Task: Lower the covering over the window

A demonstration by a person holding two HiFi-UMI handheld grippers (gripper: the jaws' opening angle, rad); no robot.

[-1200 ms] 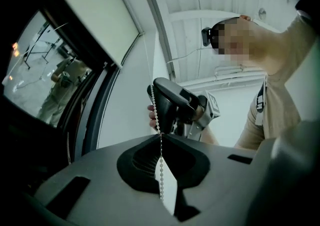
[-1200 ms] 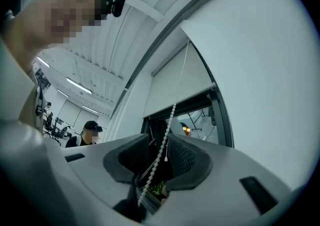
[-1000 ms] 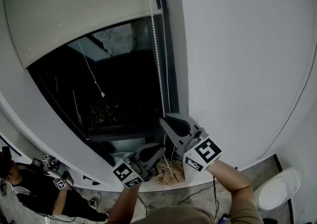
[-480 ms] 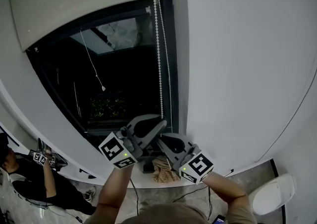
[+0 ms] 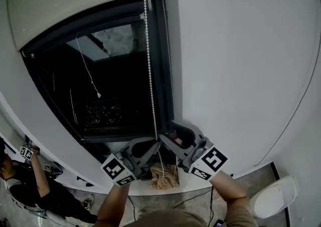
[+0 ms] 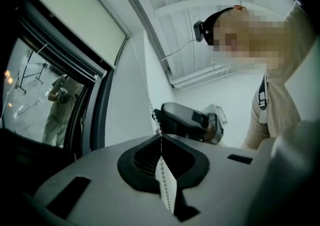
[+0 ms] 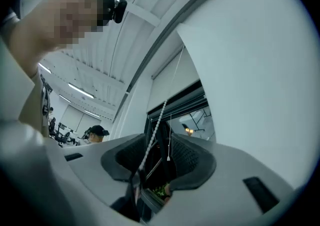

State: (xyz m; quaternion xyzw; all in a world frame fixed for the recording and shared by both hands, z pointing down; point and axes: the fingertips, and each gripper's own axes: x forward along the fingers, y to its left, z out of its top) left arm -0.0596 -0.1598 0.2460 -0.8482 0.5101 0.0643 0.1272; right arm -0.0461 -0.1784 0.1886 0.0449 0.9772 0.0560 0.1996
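The left gripper (image 5: 153, 149) has dropped beside the right gripper (image 5: 173, 134), and I am clamping its just-closed fingers on the bead chain (image 5: 148, 60) while the right's just-opened fingers are straddling it unpressed to regrip, the blind (image 5: 75, 0) sitting high over the window (image 5: 115, 90).

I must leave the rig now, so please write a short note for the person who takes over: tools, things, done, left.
Left tool: has just closed, shut on the bead chain.
Right tool: has just opened; the chain passes between its jaws, not gripped.
Done: little; the blind covers only the top of the window.
Left to do: pull the chain, tool over tool, until the blind is down.
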